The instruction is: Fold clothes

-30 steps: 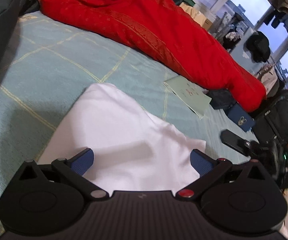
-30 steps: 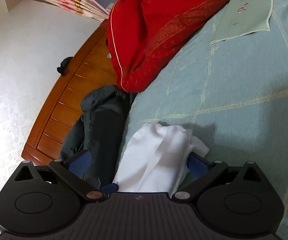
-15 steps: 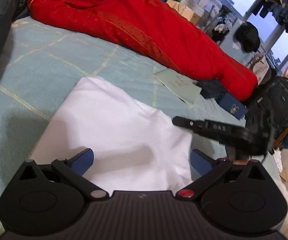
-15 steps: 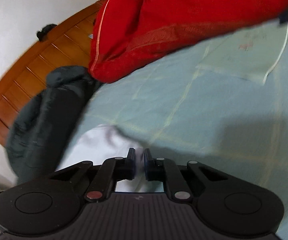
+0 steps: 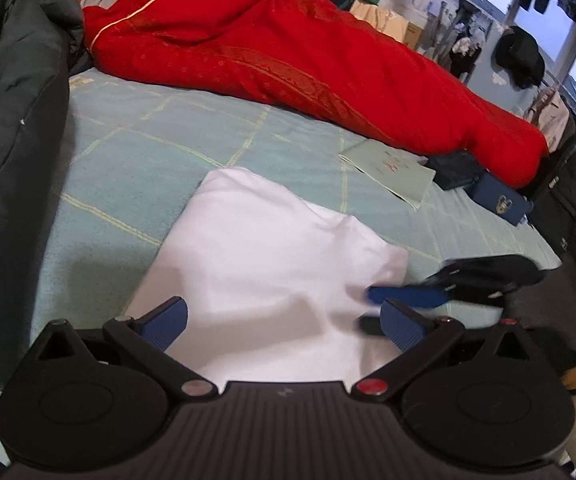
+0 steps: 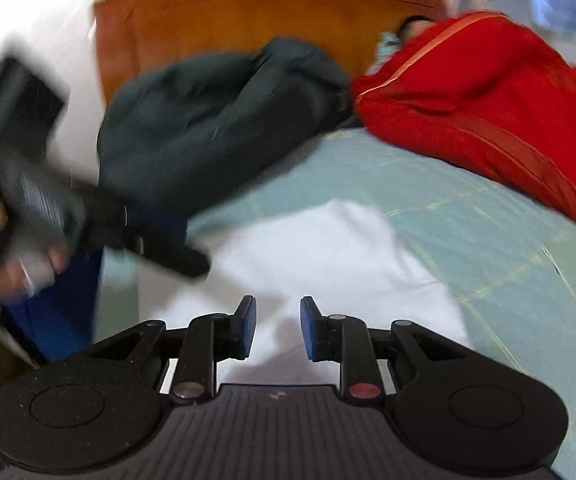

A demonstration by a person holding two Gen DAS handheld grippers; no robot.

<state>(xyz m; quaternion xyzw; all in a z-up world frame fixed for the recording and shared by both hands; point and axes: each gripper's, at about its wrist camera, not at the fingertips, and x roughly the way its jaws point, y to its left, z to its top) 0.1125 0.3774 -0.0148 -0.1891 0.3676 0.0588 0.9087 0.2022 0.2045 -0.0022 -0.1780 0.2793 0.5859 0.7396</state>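
A folded white garment (image 5: 264, 264) lies on the light green bed cover (image 5: 136, 160); it also shows in the right wrist view (image 6: 328, 256). My left gripper (image 5: 284, 322) is wide open and empty, low over the garment's near edge. My right gripper (image 6: 278, 326) has its jaws partly open with nothing between them, above the garment's near part. In the left wrist view the right gripper (image 5: 404, 304) reaches in from the right at the garment's right corner. In the right wrist view the left gripper (image 6: 160, 254) comes in from the left, blurred.
A person under a red quilt (image 5: 296, 56) lies across the far side of the bed. A dark jacket (image 5: 8, 128) is heaped at the left by the wooden headboard (image 6: 224, 24). A pale booklet (image 5: 392, 170), a blue case (image 5: 500, 202) and a black bag (image 5: 572, 200) sit at the right.
My right gripper swung from the far side round to the garment's near right corner and its jaws went from shut to partly open. The left gripper stayed open and shifted slightly.
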